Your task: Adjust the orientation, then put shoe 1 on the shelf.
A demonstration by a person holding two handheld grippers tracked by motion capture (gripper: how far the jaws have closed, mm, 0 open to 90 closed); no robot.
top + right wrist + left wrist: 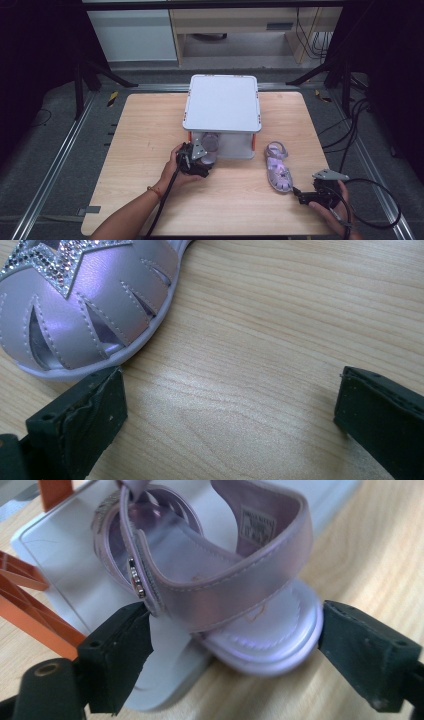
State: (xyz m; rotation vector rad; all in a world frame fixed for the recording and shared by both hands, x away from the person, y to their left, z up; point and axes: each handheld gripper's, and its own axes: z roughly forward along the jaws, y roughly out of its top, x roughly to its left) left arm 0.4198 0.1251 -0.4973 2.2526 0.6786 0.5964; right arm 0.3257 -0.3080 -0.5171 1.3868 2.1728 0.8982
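Note:
A lilac sandal (235, 585) is caught by its heel between the jaws of my left gripper (235, 640). Its toe points into the front of a white storage box (222, 105), and the heel sole rests low over the wood. From above, the left gripper (202, 157) sits at the box's front left with that sandal (210, 146). The second lilac sandal (278, 167), with a glittery strap, lies flat on the table right of the box. My right gripper (298, 190) stands open just before its toe (90, 305); between its jaws (230, 395) lies bare wood.
The wooden table (150, 150) carries the box at its far middle. Orange latches (25, 610) flank the box's front. Black cables (370, 200) trail off the right edge. Dark frame legs and a desk stand beyond the table.

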